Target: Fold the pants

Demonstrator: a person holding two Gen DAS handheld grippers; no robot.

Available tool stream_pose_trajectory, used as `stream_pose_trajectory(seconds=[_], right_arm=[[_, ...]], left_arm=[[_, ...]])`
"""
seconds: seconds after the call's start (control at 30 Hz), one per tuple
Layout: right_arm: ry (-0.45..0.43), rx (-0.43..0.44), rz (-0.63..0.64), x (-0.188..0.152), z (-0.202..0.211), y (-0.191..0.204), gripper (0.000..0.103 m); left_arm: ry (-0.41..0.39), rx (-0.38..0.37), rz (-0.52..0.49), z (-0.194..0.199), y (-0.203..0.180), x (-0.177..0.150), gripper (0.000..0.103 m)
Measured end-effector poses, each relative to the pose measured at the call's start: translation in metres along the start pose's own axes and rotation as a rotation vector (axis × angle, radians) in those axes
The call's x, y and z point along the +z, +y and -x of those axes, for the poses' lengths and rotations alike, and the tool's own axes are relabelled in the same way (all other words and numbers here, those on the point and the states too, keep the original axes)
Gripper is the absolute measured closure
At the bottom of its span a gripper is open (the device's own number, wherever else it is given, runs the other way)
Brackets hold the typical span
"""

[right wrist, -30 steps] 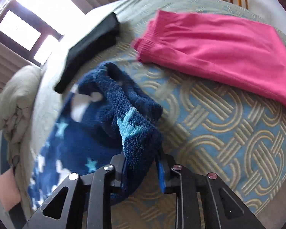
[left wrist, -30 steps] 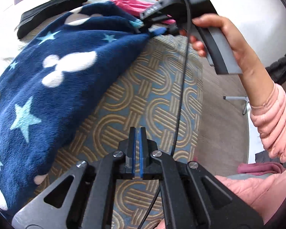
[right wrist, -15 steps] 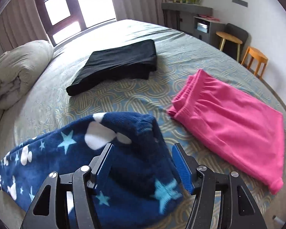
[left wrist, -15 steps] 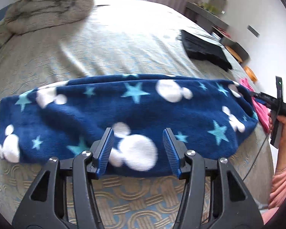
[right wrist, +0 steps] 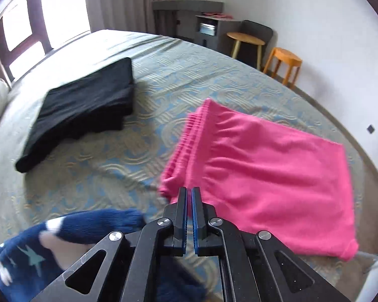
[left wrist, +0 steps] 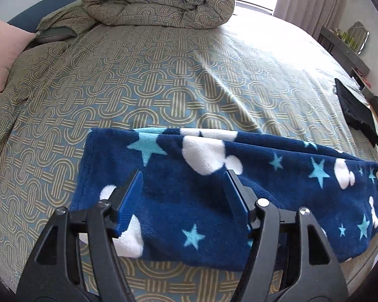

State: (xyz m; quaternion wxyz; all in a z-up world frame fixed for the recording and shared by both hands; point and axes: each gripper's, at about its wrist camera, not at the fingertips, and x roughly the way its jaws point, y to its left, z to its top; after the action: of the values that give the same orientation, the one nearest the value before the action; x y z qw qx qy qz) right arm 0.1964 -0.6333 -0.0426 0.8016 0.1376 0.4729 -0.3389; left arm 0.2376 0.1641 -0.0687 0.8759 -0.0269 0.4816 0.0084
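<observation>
The left tongs [left wrist: 184,196] stand wide apart and hold nothing, poised just above the near left end of the blue pants [left wrist: 214,188], with one blue pad over a white patch and the other further along the fleece. That spread suggests they are lined up to take a broad pinch of this end, probably so it can be carried across for a fold. The right tongs [right wrist: 189,216] are clenched, the two pads almost touching, and nothing shows between them. Their tips sit over the gap between the blue pants' other end, bunched low at the left of the right wrist view, and the pink pants [right wrist: 264,176].

The blue pants lie on the bed [left wrist: 138,88] as one long, narrow band running left to right, seemingly with the legs already laid together lengthwise, which leaves the crosswise folds to do. The pink pants lie flat just beside their right end, and black pants [right wrist: 83,108] rest folded further back, well apart. A rolled quilt [left wrist: 158,0] sits at the head of the bed, out of the way.
</observation>
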Motion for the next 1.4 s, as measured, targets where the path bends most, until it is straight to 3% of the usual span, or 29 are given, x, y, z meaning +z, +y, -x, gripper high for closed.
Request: stream_pose_trajectory(seconds=[0.07,0.13,0.17,0.23,0.33,0.43,0.53,0.73,0.93,1.1,1.17,1.2,1.27,1.4], right_arm=[[0.038,0.104,0.02,-0.006,0.003,-0.003,0.097],[0.011,0.159,0.122,-0.014,0.023,0.014,0.085],[-0.016,0.144,0.198,-0.019,0.035,0.028,0.083],[-0.076,0.142,0.367,-0.033,0.061,0.065,0.07],[-0.127,0.266,0.562,-0.055,0.096,0.13,0.05],[-0.179,0.385,0.759,-0.083,0.126,0.202,0.047],[-0.177,0.476,0.94,-0.118,0.142,0.275,0.047],[-0.162,0.526,1.257,-0.192,0.149,0.393,0.047],[-0.094,0.538,1.283,-0.208,0.131,0.426,0.047],[-0.09,0.509,1.259,-0.203,0.129,0.425,0.047],[-0.082,0.502,1.238,-0.197,0.13,0.418,0.047],[-0.081,0.503,1.226,-0.195,0.129,0.415,0.047],[-0.079,0.503,1.199,-0.192,0.128,0.411,0.047],[-0.078,0.504,1.161,-0.186,0.129,0.408,0.047]], left_arm=[[0.008,0.033,-0.026,-0.008,0.006,0.001,0.036],[0.008,0.077,-0.039,-0.012,0.015,-0.003,0.036],[0.011,0.096,-0.033,-0.012,0.022,-0.004,0.036],[0.016,0.118,0.005,-0.01,0.043,-0.009,0.036],[-0.001,0.118,0.112,0.003,0.08,-0.021,0.035],[-0.01,0.076,0.226,0.015,0.115,-0.041,0.034],[-0.002,0.049,0.252,0.023,0.133,-0.062,0.033],[0.036,-0.064,0.315,0.013,0.144,-0.093,0.028],[0.057,-0.141,0.351,-0.011,0.14,-0.094,0.028],[0.051,-0.232,0.48,-0.031,0.152,-0.085,0.028],[0.041,-0.245,0.501,-0.035,0.155,-0.079,0.048],[0.041,-0.225,0.49,-0.037,0.154,-0.074,0.083],[0.028,-0.213,0.47,-0.031,0.153,-0.064,0.085],[-0.111,-0.157,0.372,0.016,0.153,-0.034,0.086]])
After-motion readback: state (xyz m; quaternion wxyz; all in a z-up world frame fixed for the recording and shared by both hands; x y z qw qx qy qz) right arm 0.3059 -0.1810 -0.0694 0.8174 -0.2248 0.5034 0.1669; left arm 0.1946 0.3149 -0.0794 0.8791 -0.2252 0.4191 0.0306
